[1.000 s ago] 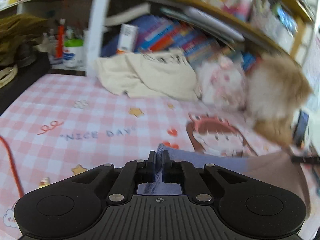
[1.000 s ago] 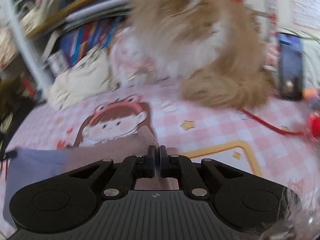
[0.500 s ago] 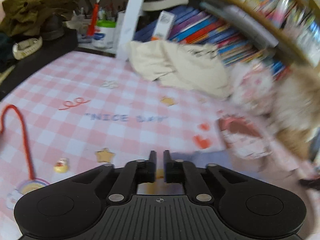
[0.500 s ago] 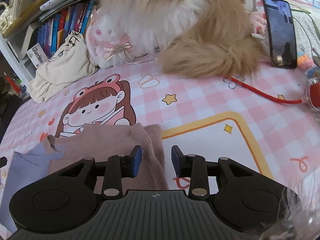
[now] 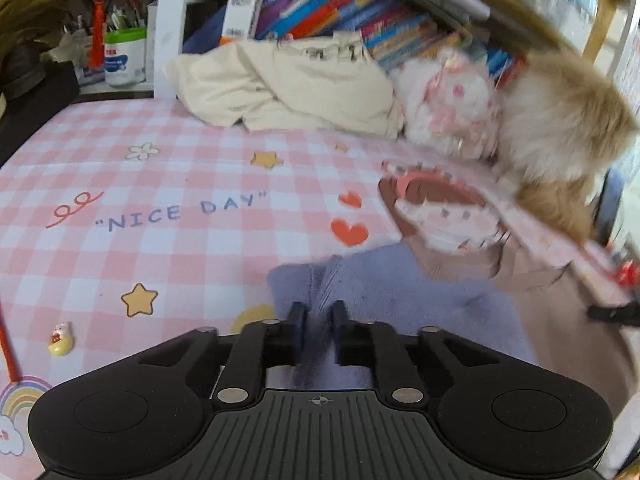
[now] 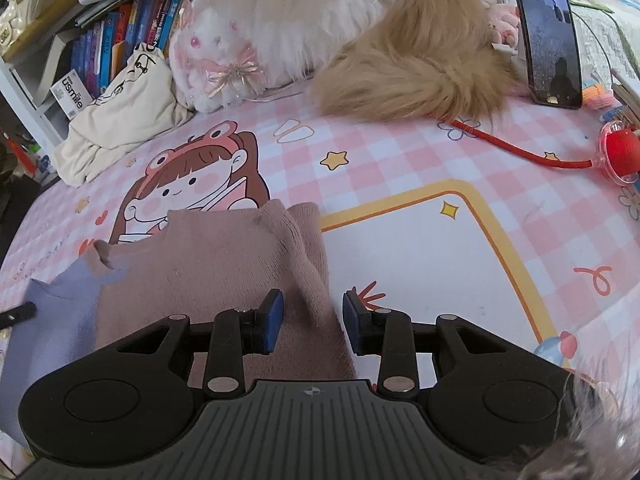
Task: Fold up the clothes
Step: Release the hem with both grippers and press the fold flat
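Observation:
A two-tone knit garment lies on the pink checked mat: a lavender part (image 5: 400, 288) and a mauve-brown part (image 6: 224, 264). It is folded, with a rounded fold edge on its right side (image 6: 308, 248). My left gripper (image 5: 318, 316) is open a little, its jaws on either side of a lavender fold. My right gripper (image 6: 312, 316) is open, jaws apart over the mauve edge, not gripping it. The lavender part also shows at the left in the right wrist view (image 6: 52, 320).
A fluffy ginger cat (image 6: 380, 32) sits at the back of the mat, next to a pink plush toy (image 6: 216, 64) and a cream cloth bag (image 5: 288, 80). A phone (image 6: 548, 36) stands at the right. A red cord (image 6: 516, 148) and red ball (image 6: 618, 152) lie nearby. Bookshelves stand behind.
Both grippers were shut on the garment a second ago. The right one opened and let the mauve edge down. The left one swung, then opened a little over the lavender fold.

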Demonstrator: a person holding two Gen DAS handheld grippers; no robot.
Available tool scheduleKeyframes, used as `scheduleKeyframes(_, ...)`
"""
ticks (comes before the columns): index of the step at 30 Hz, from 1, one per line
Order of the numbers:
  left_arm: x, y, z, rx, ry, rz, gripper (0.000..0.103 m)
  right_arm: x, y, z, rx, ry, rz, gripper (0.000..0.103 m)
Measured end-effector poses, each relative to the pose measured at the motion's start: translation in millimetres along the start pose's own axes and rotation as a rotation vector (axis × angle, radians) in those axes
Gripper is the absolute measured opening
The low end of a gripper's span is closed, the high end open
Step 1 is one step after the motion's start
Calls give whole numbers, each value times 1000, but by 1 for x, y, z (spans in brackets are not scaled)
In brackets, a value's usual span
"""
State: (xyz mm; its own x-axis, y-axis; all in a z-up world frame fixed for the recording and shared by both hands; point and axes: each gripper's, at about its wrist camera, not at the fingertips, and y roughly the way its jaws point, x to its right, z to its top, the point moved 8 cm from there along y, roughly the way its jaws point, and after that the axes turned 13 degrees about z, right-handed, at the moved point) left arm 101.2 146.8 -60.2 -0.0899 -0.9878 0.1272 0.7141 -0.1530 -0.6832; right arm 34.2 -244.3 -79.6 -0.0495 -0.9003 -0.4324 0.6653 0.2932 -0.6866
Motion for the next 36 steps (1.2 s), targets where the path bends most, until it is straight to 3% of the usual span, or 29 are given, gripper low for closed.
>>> scheduleKeyframes(5, -12, -1, -1, 1, -79, -37, 9, -2, 1, -3, -3, 3, -8, 31)
scheduleKeyframes(14, -17, 7, -7, -37, -68, 52, 19, -5, 4, -4, -4, -3, -14, 32)
scheduleKeyframes(16, -18, 9, -9, -46, -65, 72, 29, -5, 3, -4, -3, -4, -15, 35)
scheduleKeyframes(17, -18, 10, -9, -50, -63, 82, 42, -5, 3, -4, -3, -4, -15, 36)
scheduleKeyframes(18, -19, 7, -8, -37, -68, 90, 47, -5, 2, -4, -4, -4, -14, 36)
scheduleKeyframes(25, -20, -20, 0, 39, -120, 137, 61, -5, -8, -3, 10, -7, -8, 50)
scheduleKeyframes(29, -13, -34, 0, 68, -144, 174, 66, -3, -18, -2, 20, -37, -4, 63)
scheduleKeyframes(36, 19, -50, -15, 73, -131, 228, 73, 2, -30, -8, -11, -109, 40, 66)
